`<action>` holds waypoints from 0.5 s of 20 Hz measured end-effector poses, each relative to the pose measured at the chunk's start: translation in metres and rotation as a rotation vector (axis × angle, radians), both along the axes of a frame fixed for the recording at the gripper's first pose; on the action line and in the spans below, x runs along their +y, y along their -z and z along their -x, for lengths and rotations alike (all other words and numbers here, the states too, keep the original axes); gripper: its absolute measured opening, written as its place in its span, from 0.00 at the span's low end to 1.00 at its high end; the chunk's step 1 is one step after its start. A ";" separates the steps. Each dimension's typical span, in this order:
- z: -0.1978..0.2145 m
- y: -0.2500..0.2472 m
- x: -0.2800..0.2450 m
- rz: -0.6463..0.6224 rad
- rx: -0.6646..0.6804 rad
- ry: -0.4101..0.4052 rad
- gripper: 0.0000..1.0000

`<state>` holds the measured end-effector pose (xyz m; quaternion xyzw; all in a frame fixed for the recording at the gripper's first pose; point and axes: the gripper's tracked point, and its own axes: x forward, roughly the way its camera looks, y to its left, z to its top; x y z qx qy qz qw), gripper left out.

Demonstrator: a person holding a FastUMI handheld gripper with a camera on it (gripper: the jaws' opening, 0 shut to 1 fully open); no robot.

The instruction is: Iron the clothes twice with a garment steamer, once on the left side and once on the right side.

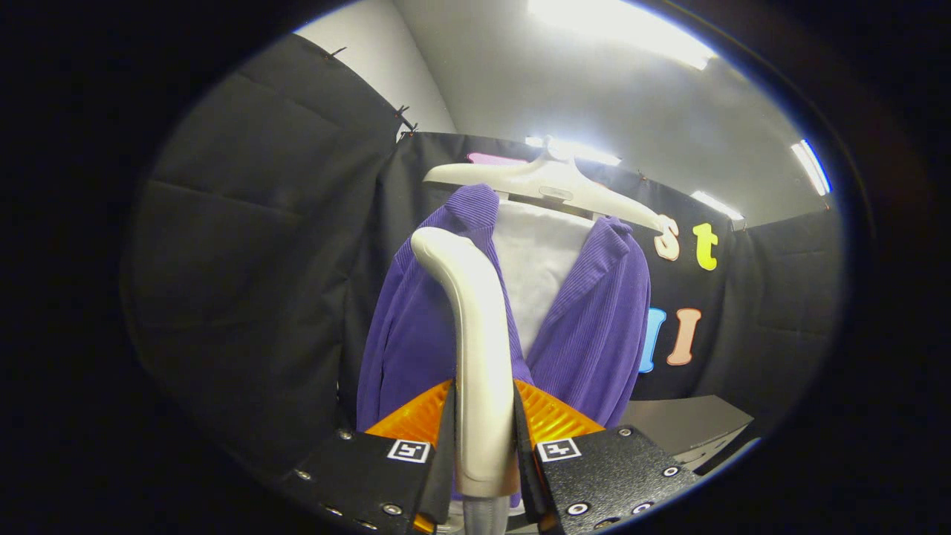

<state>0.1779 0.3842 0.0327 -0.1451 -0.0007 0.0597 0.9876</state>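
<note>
A purple jacket (pixel 587 327) is seen in the middle of the frame, hung on a white hanger (pixel 546 182) in front of the black cloth wall. A white shirt (pixel 539 260) is tucked inside it. The jacket looks soft and floppy, so it would likely swing or fold when pushed. It should be touched gently, 1 side at a time.

A grey desk (pixel 687 423) is seen at the lower right of the frame.

The steamer (pixel 475 334) is a white, curved, smooth thing standing up in the lower middle of the frame. It looks hard and a bit slippery, so it is best held low on its handle. It is held there now. The tongs (pixel 483 446) are pressed on it from both sides, with the handle between the 2 fingers. The steamer head is seen in front of the jacket's left half. It cannot be told if it is touching the cloth.
</note>
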 end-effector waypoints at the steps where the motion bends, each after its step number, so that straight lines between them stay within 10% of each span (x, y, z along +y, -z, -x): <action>1: 0.000 0.003 -0.001 0.002 0.004 0.002 0.38; 10: 0.016 0.046 -0.008 0.004 0.099 -0.020 0.38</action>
